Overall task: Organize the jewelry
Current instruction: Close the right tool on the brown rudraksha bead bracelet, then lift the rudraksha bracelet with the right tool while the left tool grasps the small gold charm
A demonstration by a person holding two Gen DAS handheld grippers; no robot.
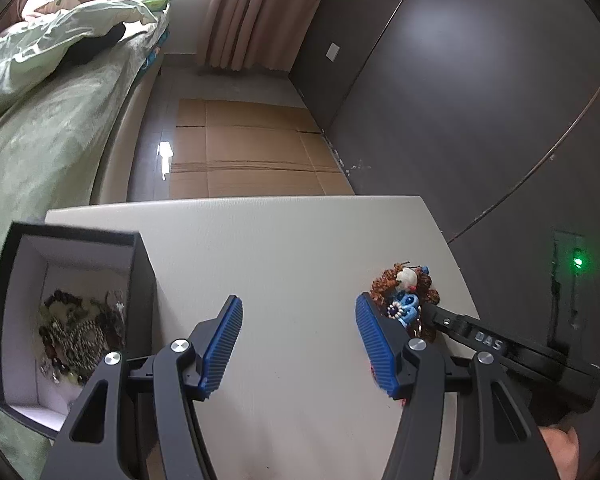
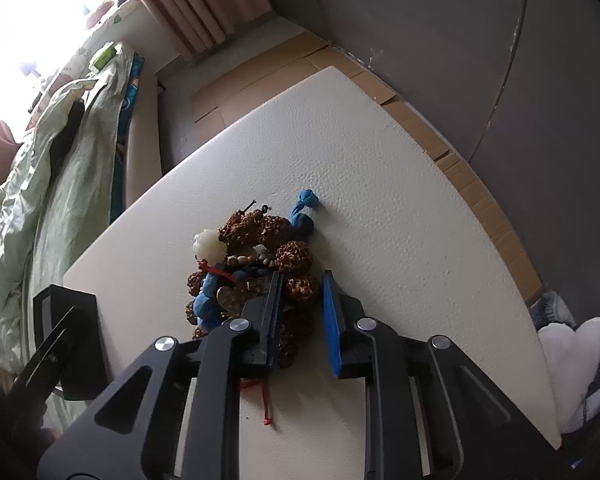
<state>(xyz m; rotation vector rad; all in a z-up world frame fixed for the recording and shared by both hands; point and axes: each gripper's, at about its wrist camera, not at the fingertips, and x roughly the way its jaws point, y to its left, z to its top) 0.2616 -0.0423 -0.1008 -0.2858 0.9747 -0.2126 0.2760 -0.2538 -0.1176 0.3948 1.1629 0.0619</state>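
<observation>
While the left tongs [image 1: 299,340] gape wide over the table [image 1: 284,240], the right tongs [image 2: 300,312] straddle brown beads [image 2: 302,286], part-open.

the left claw [image 1: 299,344] is level above the surface [image 1: 284,240], its blue-padded fingers [image 1: 224,344] spread wide with nothing between them. the right claw [image 2: 300,312] tilts down toward the surface, its fingers partly closed, a narrow gap left between the pads, the tips reaching in among the beads [image 2: 300,286]. in the left view, its black body comes in from the right.
</observation>
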